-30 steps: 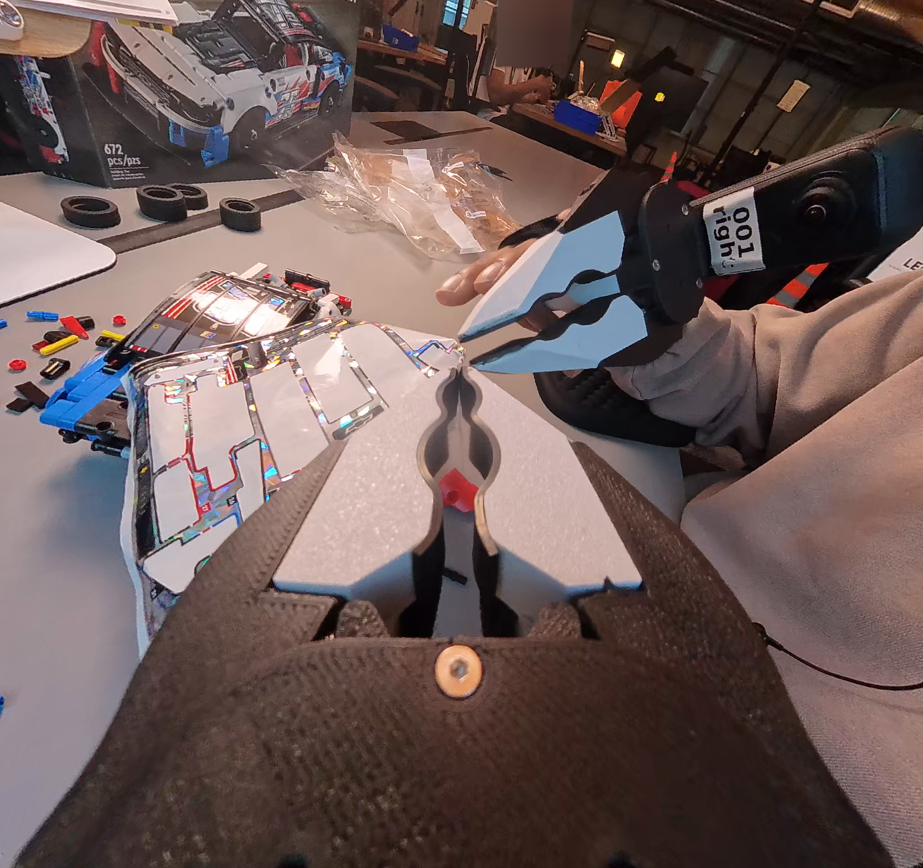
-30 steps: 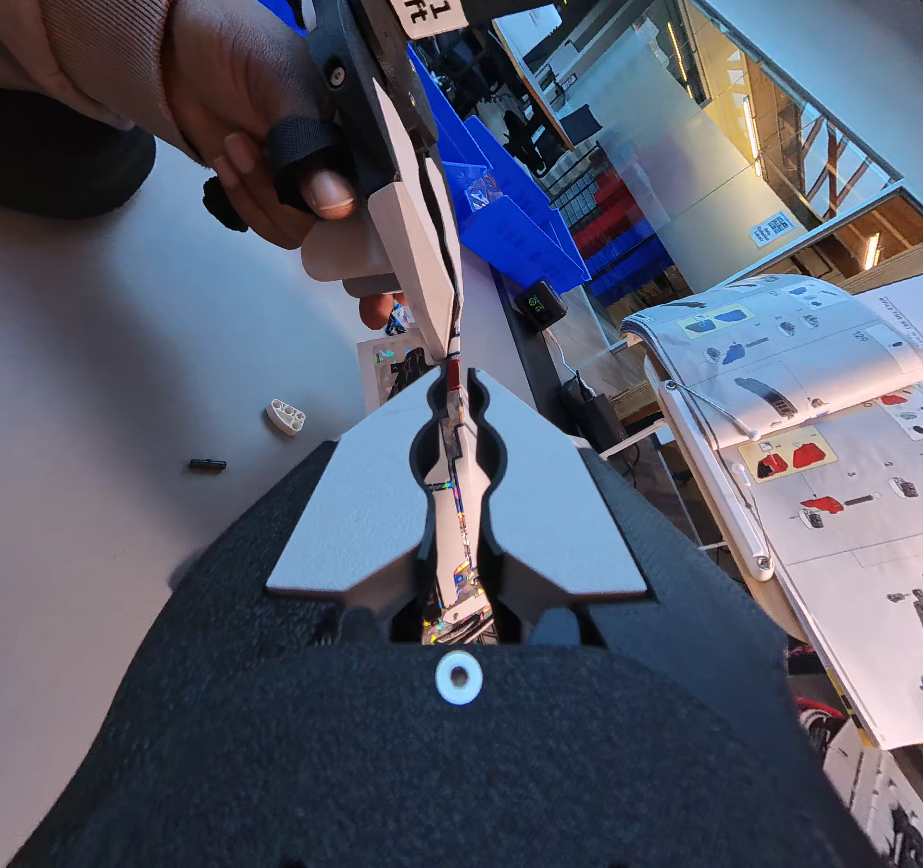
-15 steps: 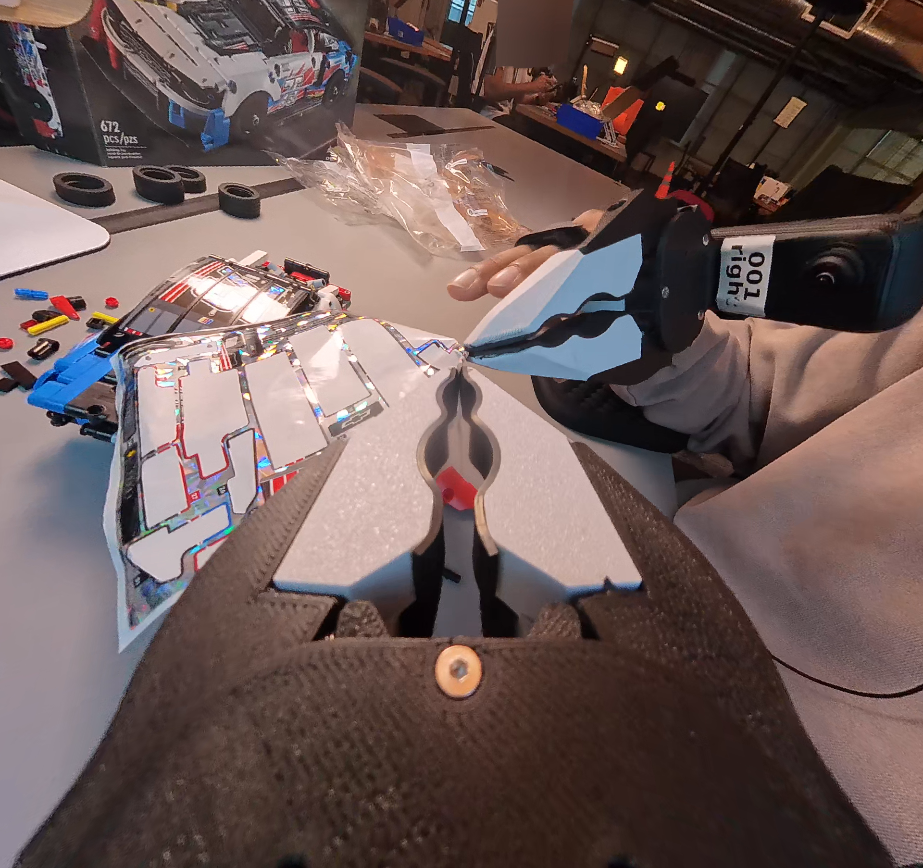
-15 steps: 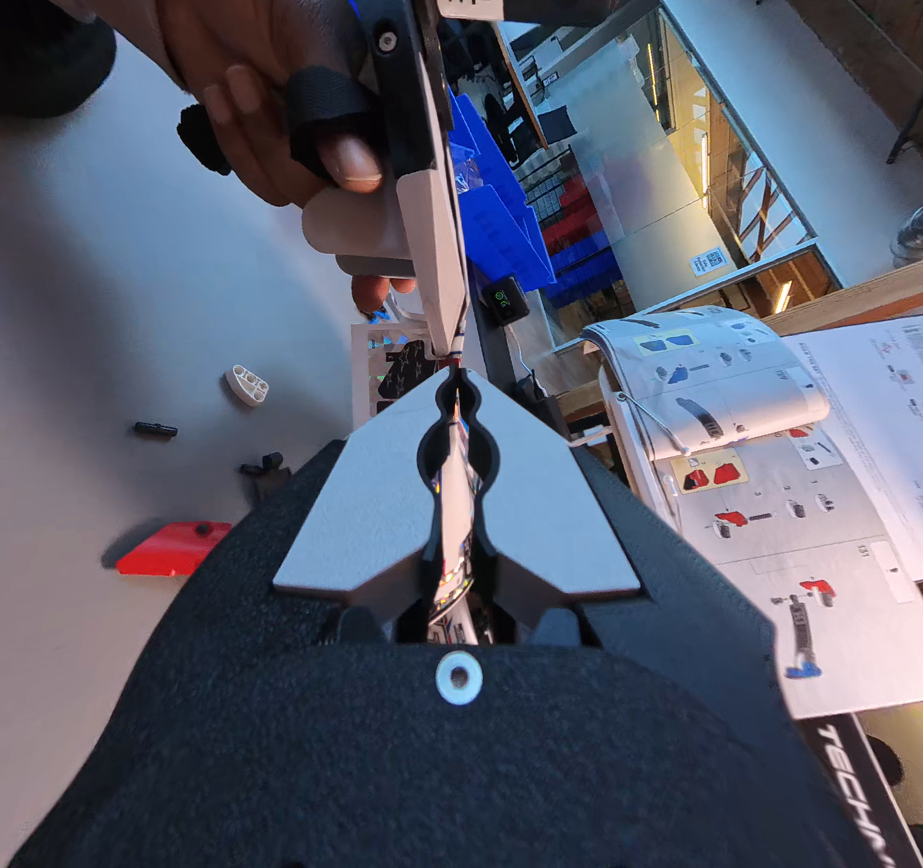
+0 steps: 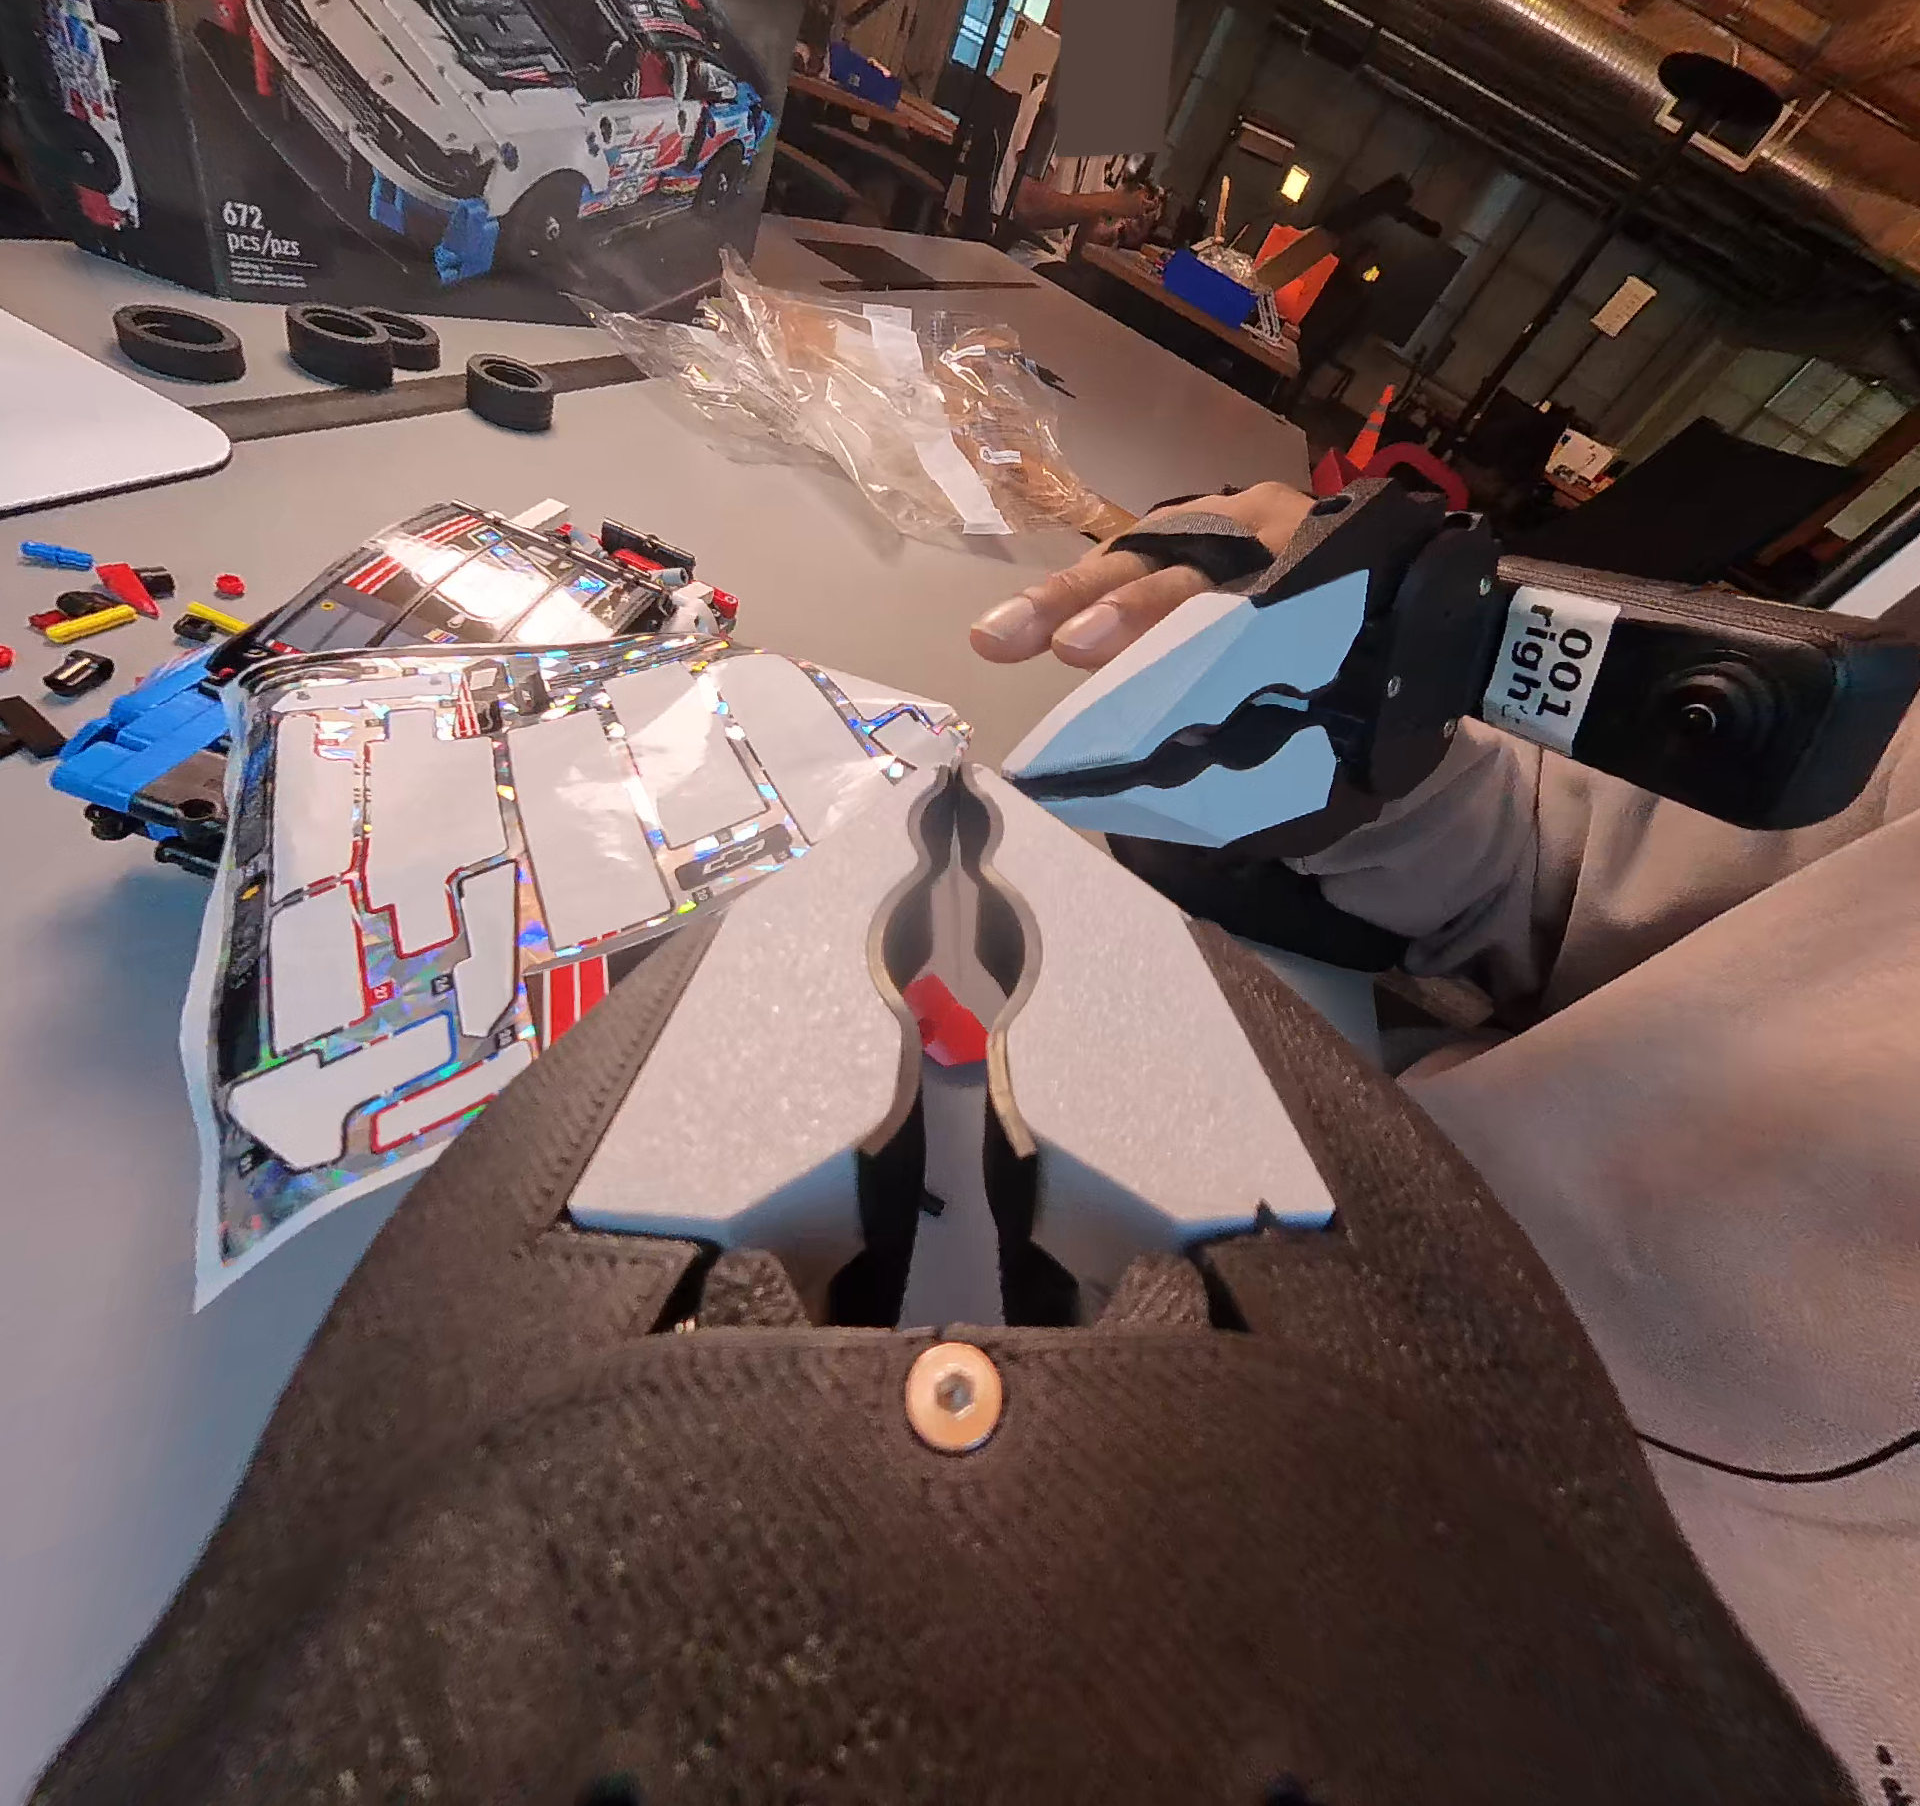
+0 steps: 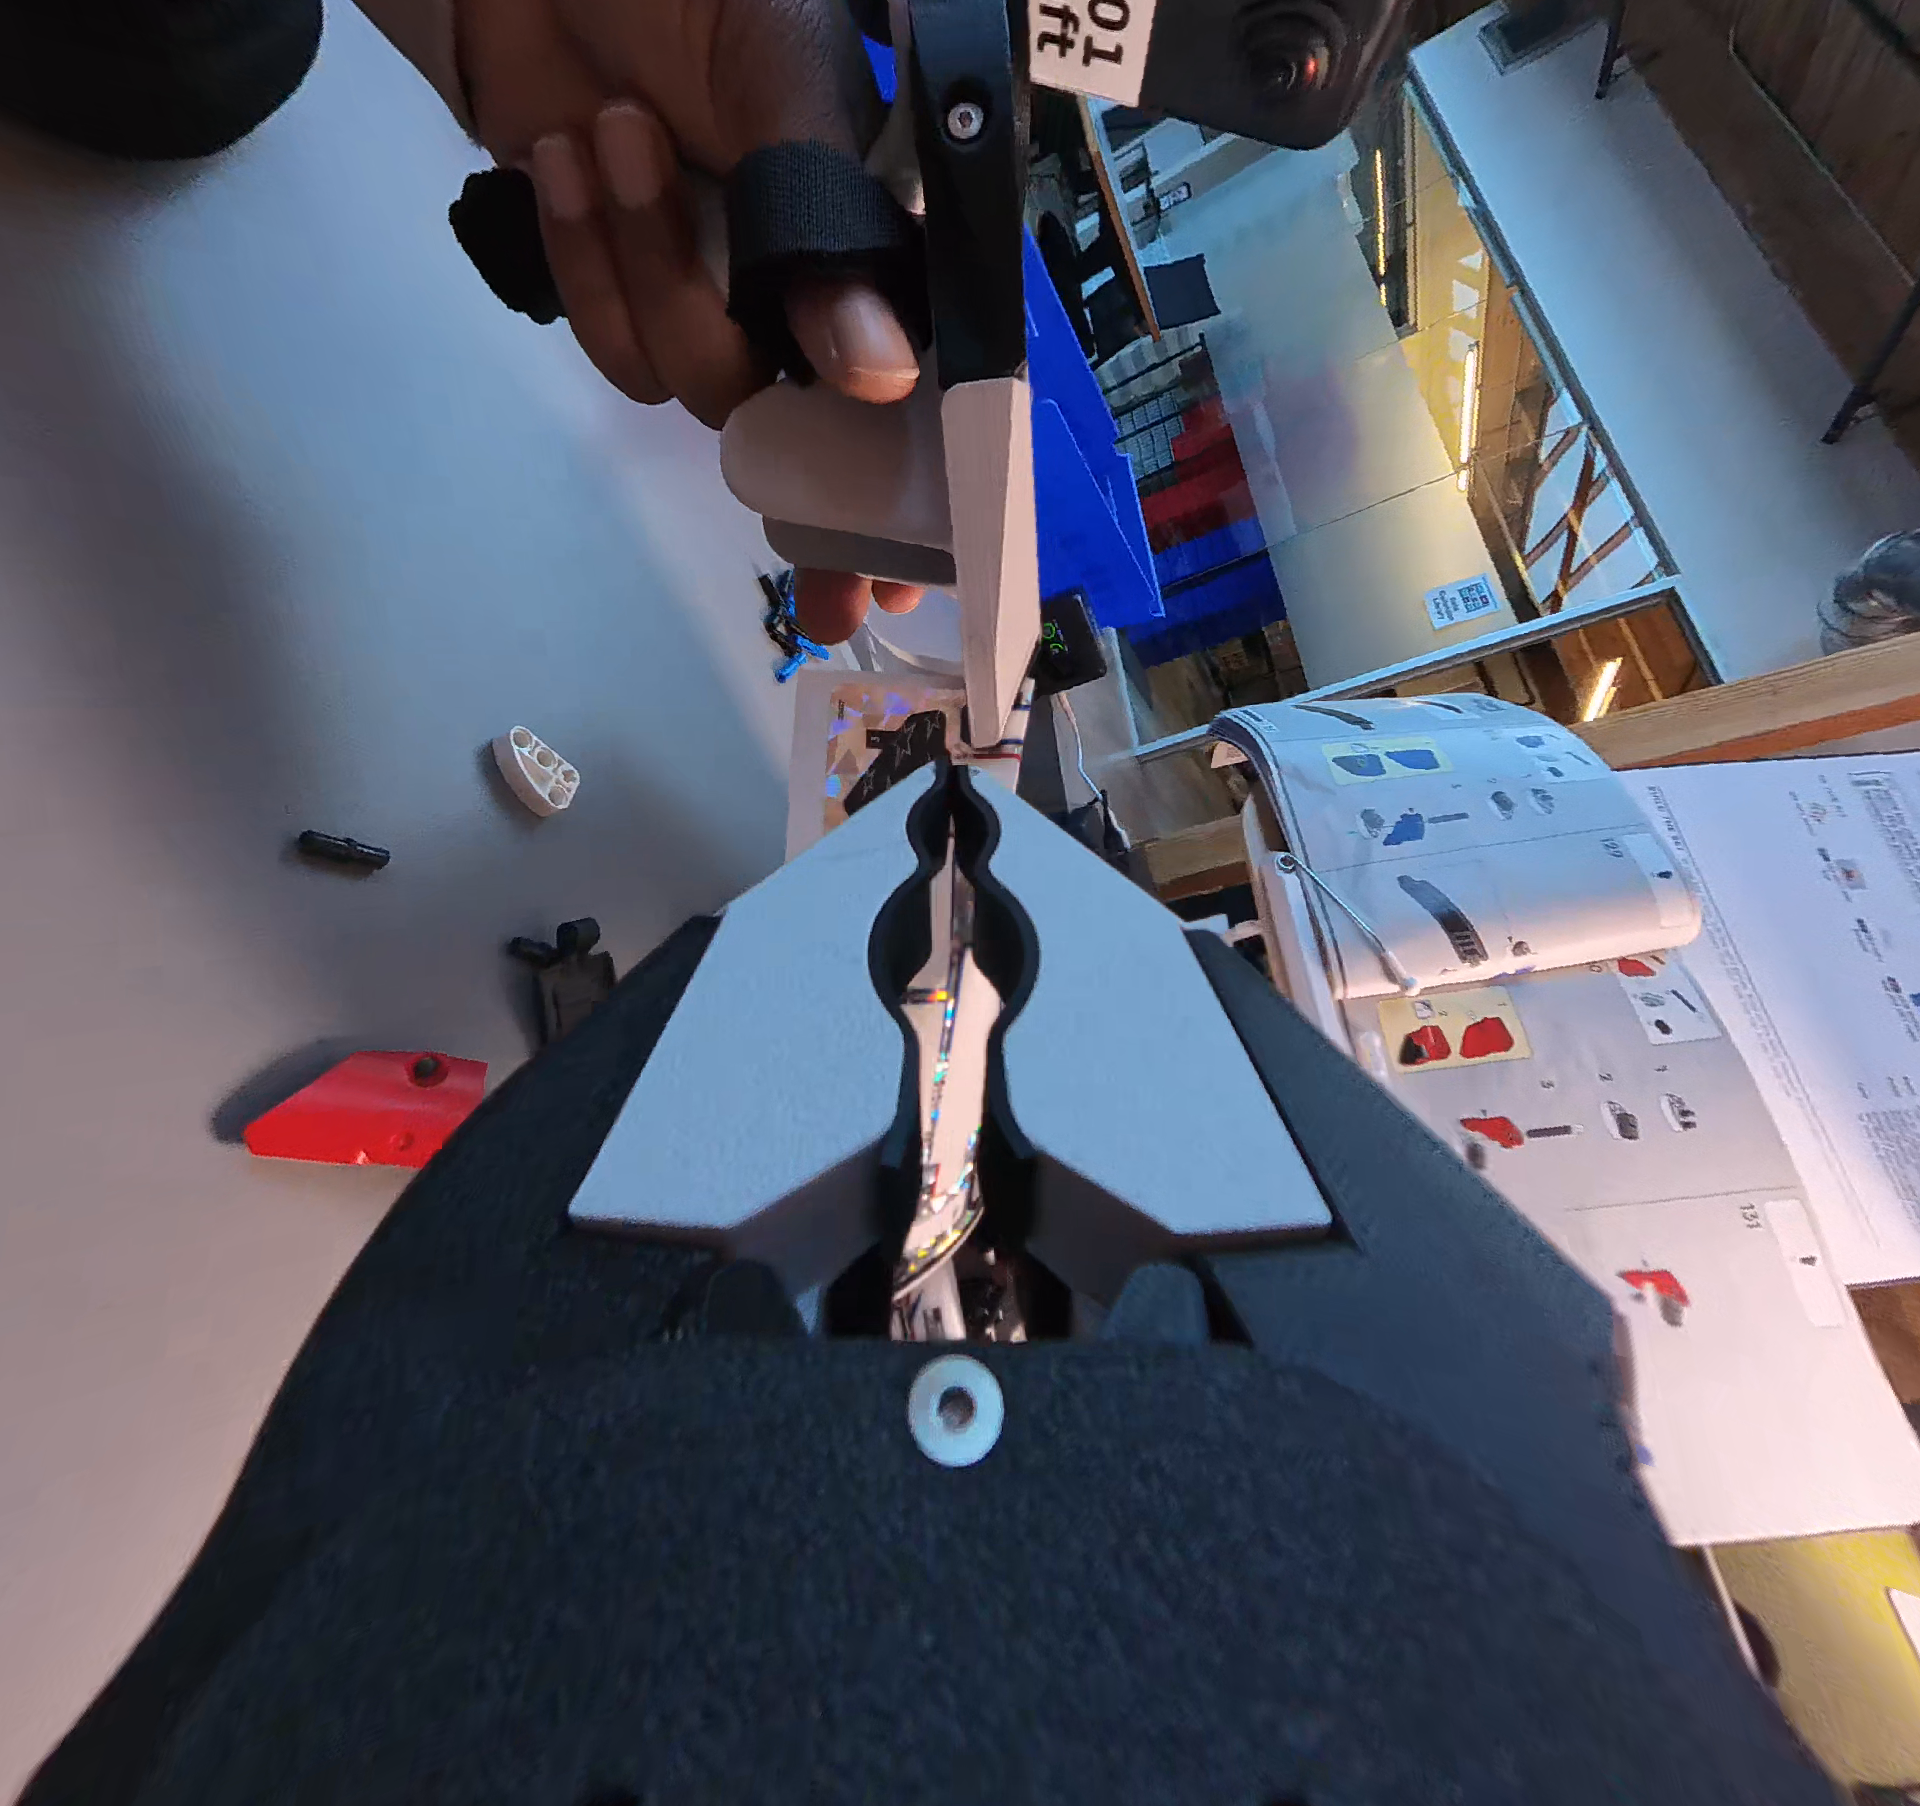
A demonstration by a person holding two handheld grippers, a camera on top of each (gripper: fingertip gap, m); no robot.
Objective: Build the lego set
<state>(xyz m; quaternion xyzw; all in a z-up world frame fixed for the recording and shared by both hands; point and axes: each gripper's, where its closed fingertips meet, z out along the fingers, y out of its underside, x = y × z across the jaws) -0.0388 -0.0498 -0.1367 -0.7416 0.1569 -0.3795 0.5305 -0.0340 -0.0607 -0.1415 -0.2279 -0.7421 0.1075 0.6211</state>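
Observation:
A holographic sticker sheet (image 5: 468,873) hangs over the grey table, in front of the partly built blue, black and white car (image 5: 416,613). My left gripper (image 5: 954,769) is shut on the sheet's near right corner. My right gripper (image 5: 1013,774) comes in from the right, shut, with its tips at that same corner. In the right wrist view my right gripper (image 6: 954,769) meets the left gripper (image 6: 987,717) tip to tip, and the sheet (image 6: 945,1081) shows edge-on through the finger gap. A red panel (image 6: 364,1107) lies on the table.
The set's box (image 5: 416,94), several black tyres (image 5: 177,343) and empty plastic bags (image 5: 883,406) lie at the back. Loose small pieces (image 5: 94,603) are at the left. An open instruction booklet (image 6: 1507,977), a white piece (image 6: 535,769) and a black pin (image 6: 343,847) lie nearby. Less than 4 cm separates the two grippers' tips. The white piece (image 6: 535,769) is about 12 cm from both grippers' fingertips.
My right gripper, slightly open a second ago, has shut at the sheet's corner and turned more level. The sheet has risen a little. My left gripper has stayed shut.

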